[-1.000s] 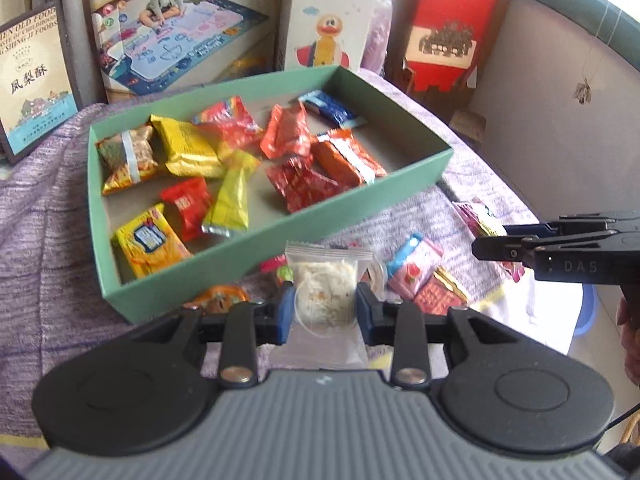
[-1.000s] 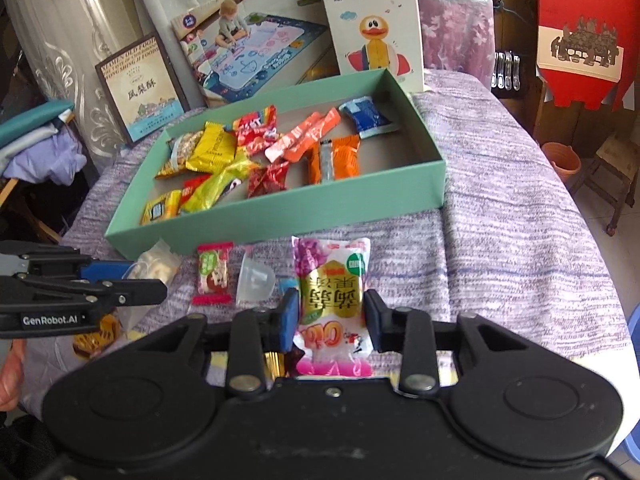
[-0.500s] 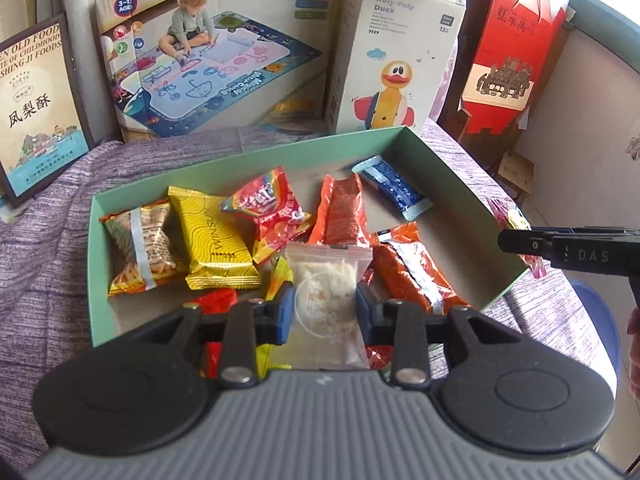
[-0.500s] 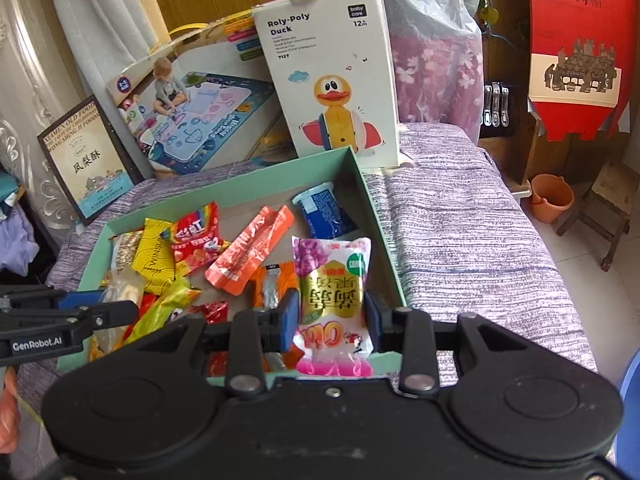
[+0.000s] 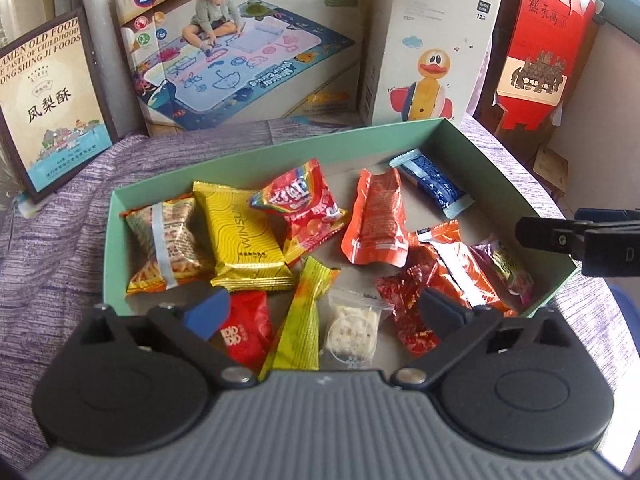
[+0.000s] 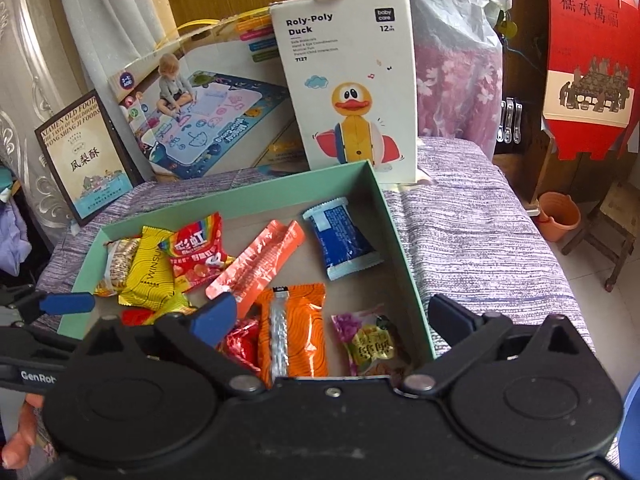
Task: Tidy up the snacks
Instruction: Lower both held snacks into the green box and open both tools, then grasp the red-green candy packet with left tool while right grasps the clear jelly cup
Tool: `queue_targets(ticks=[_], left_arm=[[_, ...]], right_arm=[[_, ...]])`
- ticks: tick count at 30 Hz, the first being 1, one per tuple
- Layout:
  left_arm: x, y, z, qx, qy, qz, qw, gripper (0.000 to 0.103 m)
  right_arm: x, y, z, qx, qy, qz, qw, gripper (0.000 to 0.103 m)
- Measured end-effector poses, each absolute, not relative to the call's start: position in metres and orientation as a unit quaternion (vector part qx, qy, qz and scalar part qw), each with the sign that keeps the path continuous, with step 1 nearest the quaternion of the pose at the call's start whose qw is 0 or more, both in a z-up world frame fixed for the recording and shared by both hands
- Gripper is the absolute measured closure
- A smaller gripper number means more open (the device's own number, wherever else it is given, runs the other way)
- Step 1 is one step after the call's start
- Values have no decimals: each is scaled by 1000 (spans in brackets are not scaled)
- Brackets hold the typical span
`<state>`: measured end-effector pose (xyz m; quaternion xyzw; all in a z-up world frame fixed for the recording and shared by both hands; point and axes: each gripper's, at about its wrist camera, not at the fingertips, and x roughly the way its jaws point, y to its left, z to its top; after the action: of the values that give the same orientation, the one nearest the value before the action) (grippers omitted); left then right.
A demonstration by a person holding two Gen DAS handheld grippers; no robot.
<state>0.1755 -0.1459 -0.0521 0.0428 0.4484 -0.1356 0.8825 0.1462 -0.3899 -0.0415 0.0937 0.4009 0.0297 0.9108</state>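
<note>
Glossy foil/plastic wrappers are seen on the snacks (image 5: 248,240); one clear plastic pouch (image 5: 352,326) incl. Matt green cardboard is shown by the box (image 6: 404,256). Rough woven purple cloth (image 6: 472,248) is laid beneath. Matt black plastic w/ metal rivets forms the left gripper (image 5: 324,308).

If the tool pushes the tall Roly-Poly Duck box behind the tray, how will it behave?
The Roly-Poly Duck box stands upright on a narrow base, so a high push would probably tip it. Its cardboard looks stiff, so it should not crumple. The woven cloth beneath may resist sliding.

Two wrist fisheyes close above the green box (image 5: 500,160), looking forward and down, box (image 6: 394,232) interior shared.
</note>
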Motion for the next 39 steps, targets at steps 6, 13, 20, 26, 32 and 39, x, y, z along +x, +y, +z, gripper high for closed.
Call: queue_targets(ticks=[6,13,20,26,32,39], left_arm=[[162,-139,-46,32,450,-138,882,0],[137,-138,-36,36,443,-145,884,0],[113,-134,-31,42,440,-150,884,0],[92,-126,-37,40,449,-149,880,0],[75,-121,-63,53,474,-140,868,0],[67,-132,-82,71,481,-160,859,30]], right_arm=[[124,-388,-29,100,392,29,914,0],[92,-388,-21,105,391,29,914,0],[64,-388,-18,113,394,28,912,0],[44,-388,-21,121,395,27,910,0],[27,-388,-43,142,409,11,901,0],[10,-387,-73,156,427,-4,890,10]])
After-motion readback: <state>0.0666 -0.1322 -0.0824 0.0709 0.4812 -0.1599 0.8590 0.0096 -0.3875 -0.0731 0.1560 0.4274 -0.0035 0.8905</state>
